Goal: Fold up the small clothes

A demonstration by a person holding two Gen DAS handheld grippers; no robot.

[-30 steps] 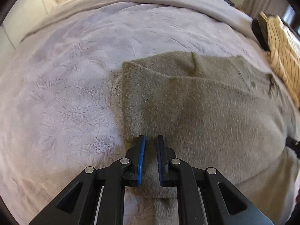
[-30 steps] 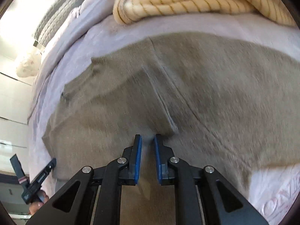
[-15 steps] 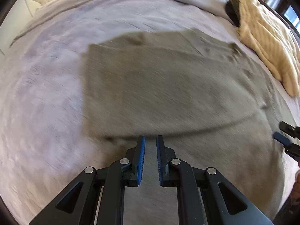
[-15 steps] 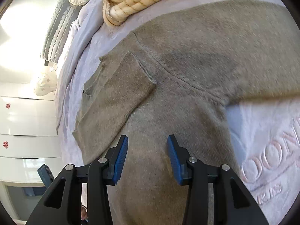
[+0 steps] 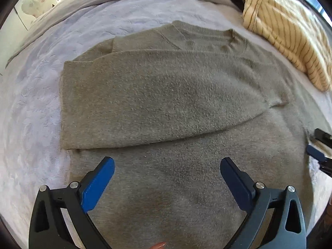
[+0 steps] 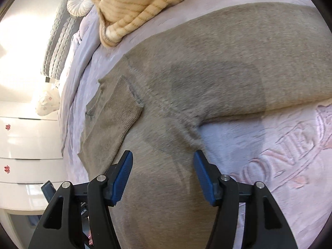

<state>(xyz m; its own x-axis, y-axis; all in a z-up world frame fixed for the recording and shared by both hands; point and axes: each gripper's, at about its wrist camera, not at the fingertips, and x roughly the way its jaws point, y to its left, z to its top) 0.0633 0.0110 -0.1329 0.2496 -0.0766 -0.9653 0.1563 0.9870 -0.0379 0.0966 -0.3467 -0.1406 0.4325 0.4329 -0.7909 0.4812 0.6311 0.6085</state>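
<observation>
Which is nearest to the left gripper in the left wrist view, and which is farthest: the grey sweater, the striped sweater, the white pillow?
1. Grey sweater: directly below the left gripper, whose fingers are opening with nothing between them.
2. Striped sweater: upper right, beyond the grey one.
3. White pillow: far upper left, at the bed's end.

Two close, steeply downward wrist views, both over the sweater (image 5: 166,103).

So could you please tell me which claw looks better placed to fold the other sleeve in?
Probably the right claw: the unfolded sleeve spreads just ahead of it. The left claw, opening over the sweater, faces the side already folded.
</observation>
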